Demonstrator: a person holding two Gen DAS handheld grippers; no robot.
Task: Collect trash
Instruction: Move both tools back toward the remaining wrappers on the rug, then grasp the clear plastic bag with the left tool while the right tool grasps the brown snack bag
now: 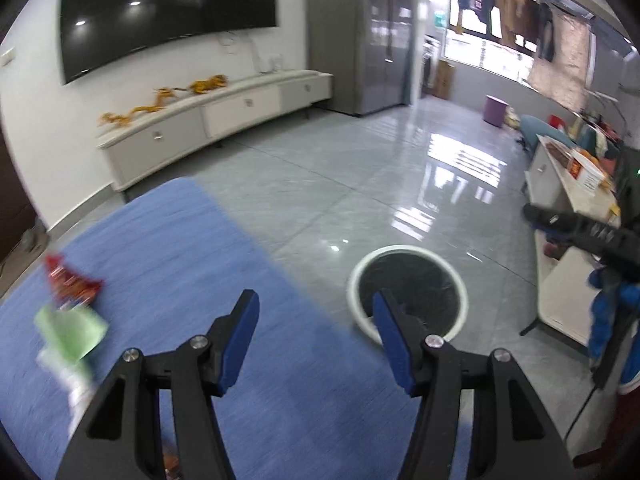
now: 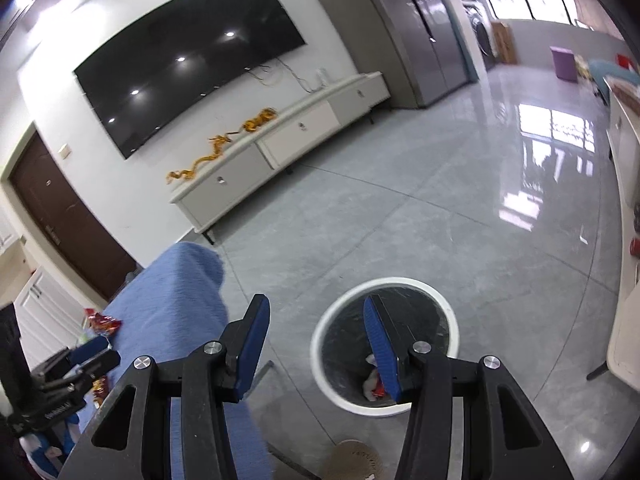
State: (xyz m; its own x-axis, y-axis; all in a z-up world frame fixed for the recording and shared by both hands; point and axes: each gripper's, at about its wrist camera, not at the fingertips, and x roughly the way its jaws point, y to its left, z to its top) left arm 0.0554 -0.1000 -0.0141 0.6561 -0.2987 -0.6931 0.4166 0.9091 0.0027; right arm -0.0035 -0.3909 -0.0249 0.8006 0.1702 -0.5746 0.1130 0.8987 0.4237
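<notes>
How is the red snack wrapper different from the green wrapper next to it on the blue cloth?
The red snack wrapper is red with printed markings and looks crumpled; the green wrapper is plain pale green and looks flatter. In the left wrist view the red one lies farther from the camera, and the green one nearer, just below it. Both are blurred, so finer detail cannot be told. Both lie on the blue cloth, not yet in the trash bin.
</notes>
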